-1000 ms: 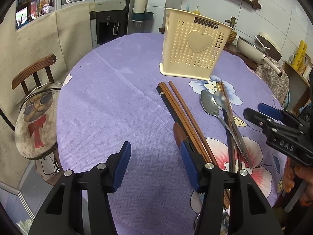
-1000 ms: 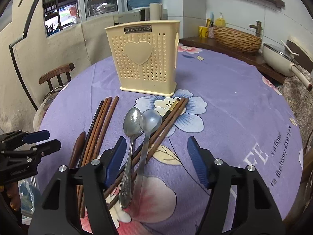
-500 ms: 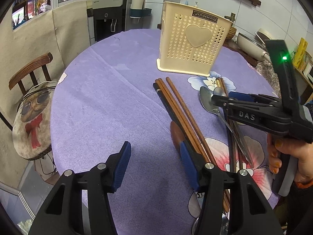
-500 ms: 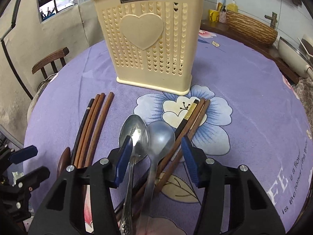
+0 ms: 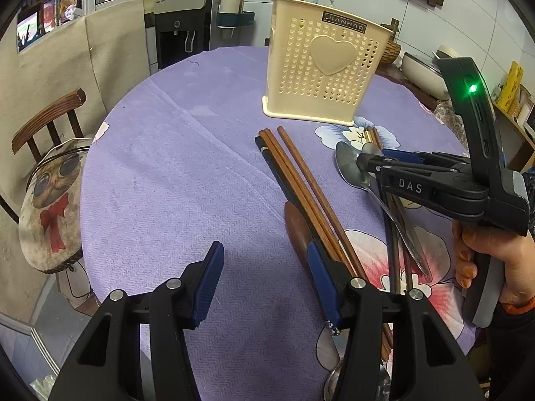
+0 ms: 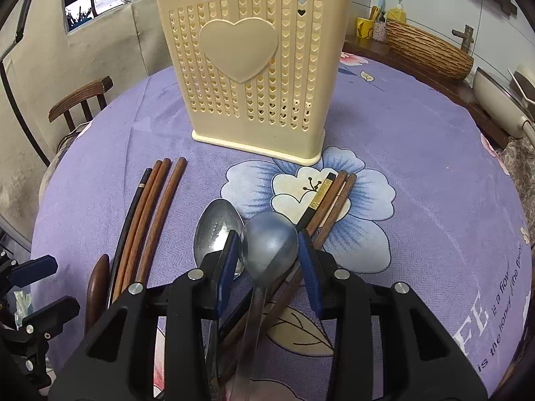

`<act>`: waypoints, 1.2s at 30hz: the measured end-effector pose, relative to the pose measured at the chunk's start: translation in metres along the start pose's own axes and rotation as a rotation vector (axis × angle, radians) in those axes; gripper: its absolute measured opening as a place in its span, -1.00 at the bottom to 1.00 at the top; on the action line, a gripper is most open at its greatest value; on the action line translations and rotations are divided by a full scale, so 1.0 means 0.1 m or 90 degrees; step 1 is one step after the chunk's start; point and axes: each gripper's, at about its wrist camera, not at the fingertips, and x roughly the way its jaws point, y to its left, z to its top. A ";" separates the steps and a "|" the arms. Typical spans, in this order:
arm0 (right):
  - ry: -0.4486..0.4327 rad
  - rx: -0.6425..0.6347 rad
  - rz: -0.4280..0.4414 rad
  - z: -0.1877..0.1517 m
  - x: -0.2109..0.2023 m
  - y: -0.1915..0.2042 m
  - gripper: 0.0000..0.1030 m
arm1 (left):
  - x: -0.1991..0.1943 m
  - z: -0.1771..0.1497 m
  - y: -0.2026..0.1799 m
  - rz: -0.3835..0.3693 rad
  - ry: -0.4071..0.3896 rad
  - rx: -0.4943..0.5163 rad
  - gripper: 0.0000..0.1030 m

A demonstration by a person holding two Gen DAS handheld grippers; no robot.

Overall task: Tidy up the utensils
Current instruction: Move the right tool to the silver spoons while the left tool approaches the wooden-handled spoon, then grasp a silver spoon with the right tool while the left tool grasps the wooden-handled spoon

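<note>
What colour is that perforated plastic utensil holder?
Cream perforated plastic utensil holder with a raised heart; clearest in the right wrist view.

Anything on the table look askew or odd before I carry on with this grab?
Nothing spilled or damaged. The utensils are untidy: the two metal spoons lie on top of a fanned group of chopsticks, handles crossing. The cream holder stands upright. The right gripper jaws, just closing, bracket the smoother spoon's bowl.

The round surface [image 6: 418,153] carries a purple floral cloth. At the far centre stands a cream utensil holder [image 6: 254,77]. Near it lie chopsticks [image 6: 150,220] left, two metal spoons [image 6: 217,227] centre, further chopsticks [image 6: 337,197] right.
</note>
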 end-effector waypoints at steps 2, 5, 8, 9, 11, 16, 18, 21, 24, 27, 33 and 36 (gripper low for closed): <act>-0.004 0.004 0.007 -0.01 -0.02 -0.01 -0.29 | 0.00 0.00 -0.02 0.001 0.001 0.004 0.00; -0.018 0.010 0.009 -0.01 -0.08 -0.03 -0.29 | 0.01 0.00 -0.06 0.001 0.004 0.009 0.00; -0.032 0.006 0.007 0.00 -0.13 -0.02 -0.29 | 0.01 0.03 -0.09 -0.004 0.007 0.013 -0.05; -0.034 0.008 0.010 0.00 -0.15 -0.03 -0.29 | 0.01 0.03 -0.11 -0.003 0.008 0.017 -0.11; -0.040 0.011 0.014 -0.01 -0.18 -0.03 -0.28 | 0.04 0.03 -0.15 0.008 0.011 0.026 -0.29; -0.051 0.010 0.014 -0.03 -0.24 -0.03 -0.28 | 0.08 0.02 -0.19 0.001 0.029 0.025 -0.45; -0.053 0.009 0.015 -0.03 -0.26 -0.03 -0.28 | 0.08 0.01 -0.20 -0.002 0.036 0.021 -0.45; -0.057 0.006 0.015 -0.05 -0.28 -0.02 -0.28 | 0.10 0.01 -0.22 0.000 0.044 0.017 -0.45; -0.059 0.006 0.020 -0.05 -0.29 0.00 -0.29 | 0.16 0.00 -0.22 -0.005 0.056 0.003 -0.52; -0.060 0.006 0.023 -0.06 -0.31 0.02 -0.28 | 0.19 0.02 -0.23 0.002 0.055 -0.002 -0.60; -0.065 0.008 0.025 -0.08 -0.33 0.04 -0.28 | 0.27 0.12 -0.18 -0.003 0.057 -0.023 -0.66; -0.072 0.006 0.023 -0.08 -0.36 0.05 -0.28 | 0.28 0.14 -0.15 -0.009 0.056 -0.032 -0.68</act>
